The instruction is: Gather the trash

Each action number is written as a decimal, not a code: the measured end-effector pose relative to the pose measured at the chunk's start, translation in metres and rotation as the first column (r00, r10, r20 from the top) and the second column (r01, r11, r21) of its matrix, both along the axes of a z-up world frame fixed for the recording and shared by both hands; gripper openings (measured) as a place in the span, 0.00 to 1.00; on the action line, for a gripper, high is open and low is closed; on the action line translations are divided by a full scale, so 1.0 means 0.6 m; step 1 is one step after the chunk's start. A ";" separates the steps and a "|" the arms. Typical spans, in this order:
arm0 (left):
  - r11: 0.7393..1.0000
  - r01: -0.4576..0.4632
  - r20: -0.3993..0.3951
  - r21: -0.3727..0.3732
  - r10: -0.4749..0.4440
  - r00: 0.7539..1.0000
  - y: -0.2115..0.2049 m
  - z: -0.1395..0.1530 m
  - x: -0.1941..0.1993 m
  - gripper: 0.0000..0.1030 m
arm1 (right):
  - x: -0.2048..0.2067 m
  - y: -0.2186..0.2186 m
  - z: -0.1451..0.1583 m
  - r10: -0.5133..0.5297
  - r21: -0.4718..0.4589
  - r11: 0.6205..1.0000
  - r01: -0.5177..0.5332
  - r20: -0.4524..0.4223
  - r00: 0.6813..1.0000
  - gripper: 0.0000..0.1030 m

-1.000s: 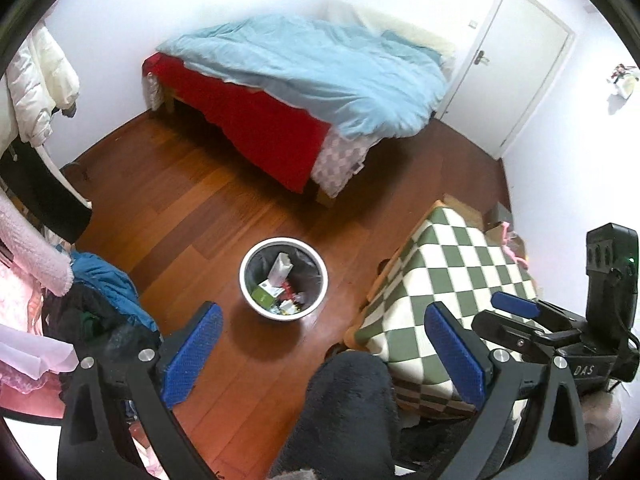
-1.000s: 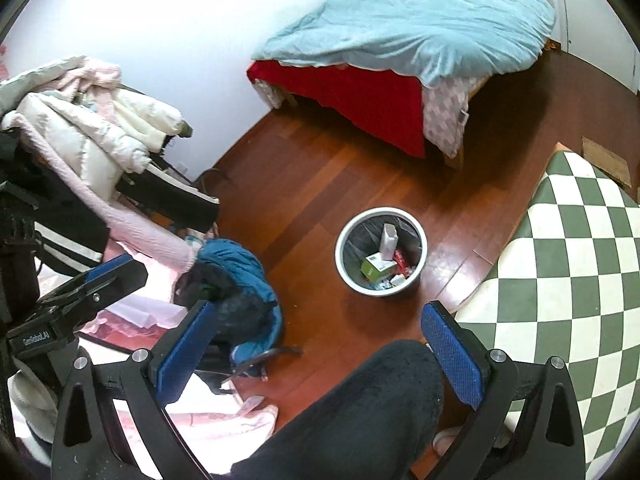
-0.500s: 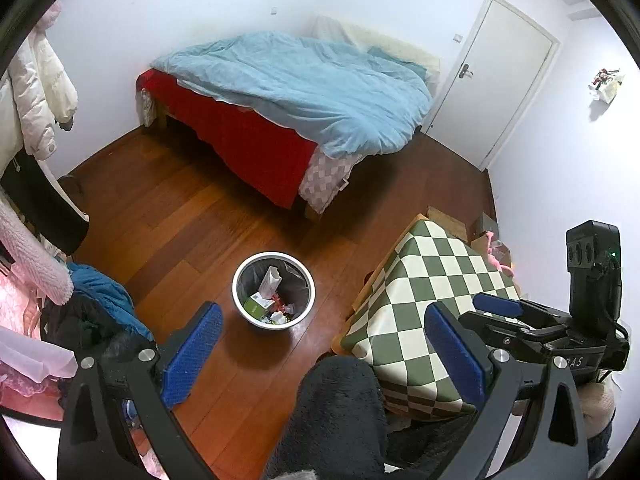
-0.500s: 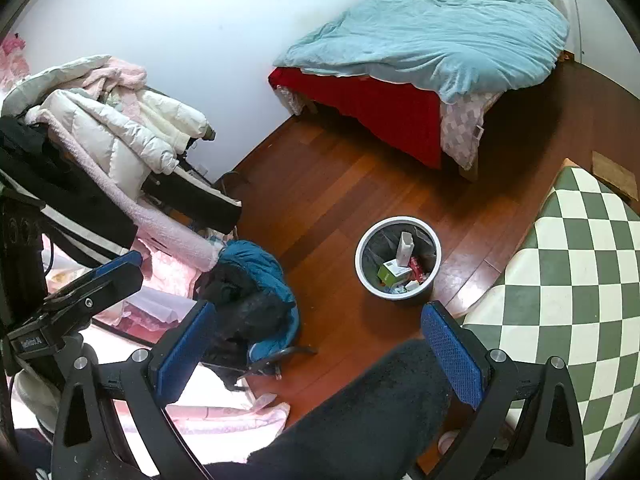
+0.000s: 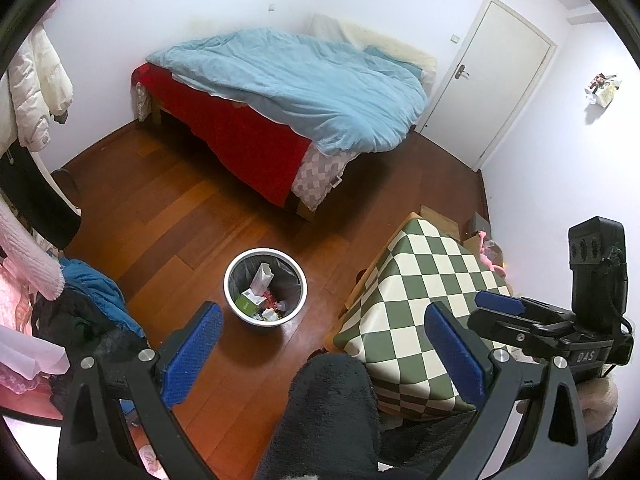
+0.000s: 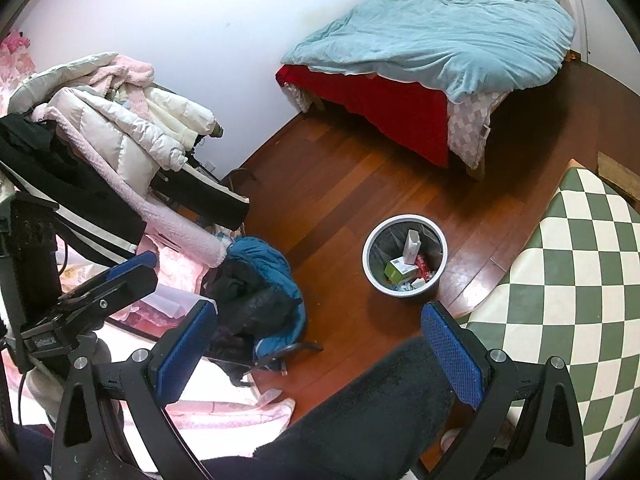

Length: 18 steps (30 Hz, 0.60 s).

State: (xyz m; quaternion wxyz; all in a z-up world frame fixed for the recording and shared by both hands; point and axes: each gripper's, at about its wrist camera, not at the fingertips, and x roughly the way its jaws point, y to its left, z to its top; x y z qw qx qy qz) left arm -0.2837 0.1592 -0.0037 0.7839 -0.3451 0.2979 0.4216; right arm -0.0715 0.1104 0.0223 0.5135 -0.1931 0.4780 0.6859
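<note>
A white-rimmed waste bin (image 5: 265,286) (image 6: 405,261) with a dark liner stands on the wooden floor. Inside it lie a green carton, a white carton and small wrappers. My left gripper (image 5: 322,354) is open high above the floor, nothing between its blue pads, the bin just left of its centre. My right gripper (image 6: 318,354) is also open and empty, with the bin ahead and slightly right. Each gripper shows at the edge of the other's view. A dark fuzzy trouser leg (image 5: 324,412) of the person fills the space below both.
A table with a green-and-white checked cloth (image 5: 424,300) (image 6: 572,280) stands right of the bin. A bed with a blue quilt (image 5: 304,84) is beyond. Piled coats and clothes (image 6: 112,152) crowd the left. A white door (image 5: 496,76) is at the back right.
Both grippers have risen and pulled back, so the bin looks smaller and more of the room shows. Both stay open and empty.
</note>
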 end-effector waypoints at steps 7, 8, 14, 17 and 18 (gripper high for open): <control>1.000 0.016 0.005 -0.007 -0.016 1.000 -0.004 -0.001 0.006 1.00 | 0.006 -0.005 0.004 -0.003 0.003 1.000 0.003 -0.002 1.000 1.00; 1.000 0.018 0.005 -0.009 -0.018 1.000 -0.005 -0.002 0.008 1.00 | 0.006 -0.006 0.005 -0.001 0.004 1.000 0.001 -0.001 1.000 1.00; 1.000 0.020 0.002 -0.013 -0.020 1.000 -0.007 -0.003 0.011 1.00 | 0.003 -0.010 0.012 0.006 0.009 1.000 -0.006 0.004 1.000 1.00; 1.000 0.023 0.003 -0.015 -0.023 1.000 -0.008 -0.003 0.011 1.00 | 0.001 -0.009 0.015 0.010 0.008 1.000 -0.011 0.005 1.000 1.00; 1.000 0.022 0.004 -0.016 -0.022 1.000 -0.008 -0.005 0.011 1.00 | 0.001 -0.010 0.015 0.011 0.008 1.000 -0.011 0.004 1.000 1.00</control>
